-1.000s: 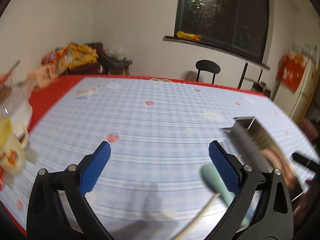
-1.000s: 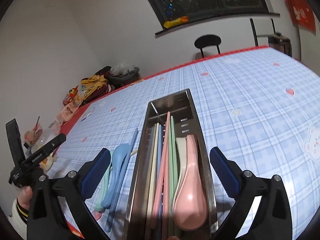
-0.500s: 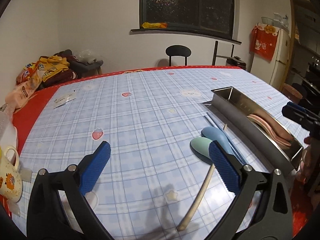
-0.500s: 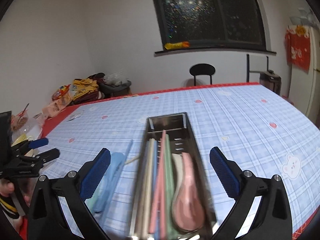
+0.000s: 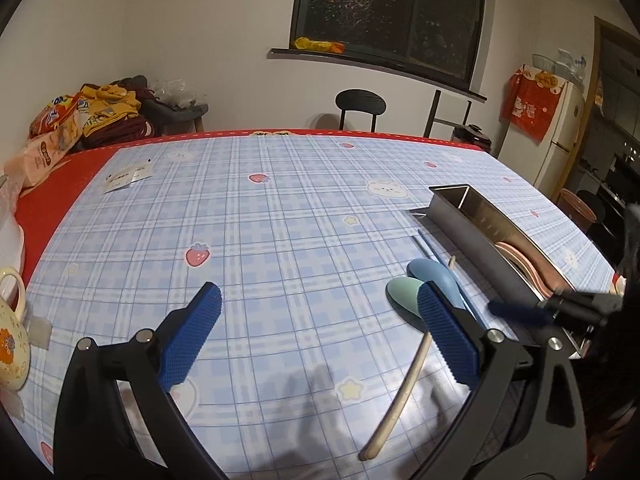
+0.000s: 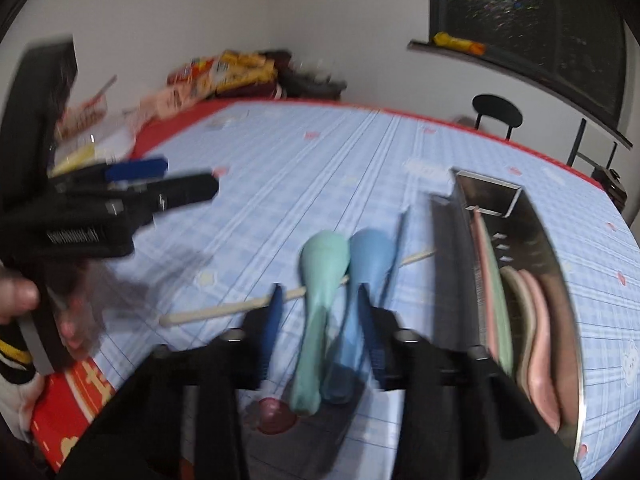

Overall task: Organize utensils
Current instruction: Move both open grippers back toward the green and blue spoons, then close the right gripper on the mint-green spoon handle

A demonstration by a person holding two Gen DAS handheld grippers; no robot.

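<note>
A green spoon (image 6: 322, 264) and a blue spoon (image 6: 370, 256) lie side by side on the checked tablecloth, left of the steel utensil tray (image 6: 452, 264). My right gripper (image 6: 322, 316) is low over their handles and its jaws are closing with both handles between them; a gap still shows beside the green handle. A cream chopstick (image 6: 224, 310) lies across under the spoons. The tray holds pink and pale spoons (image 6: 536, 320) and chopsticks. My left gripper (image 5: 320, 332) hovers open over bare cloth, with the green spoon (image 5: 402, 294) by its right finger.
A blue chopstick (image 5: 430, 246) lies along the tray's (image 5: 468, 224) near wall. A mug (image 5: 8, 344) stands at the left edge, with snack bags (image 5: 60, 132) and a paper slip (image 5: 128, 176) further back. A black chair (image 5: 360, 102) is behind the table.
My right gripper has swung left from above the tray to the two spoons and its jaws have narrowed around their handles. The left gripper has stayed open and only turned a little.
</note>
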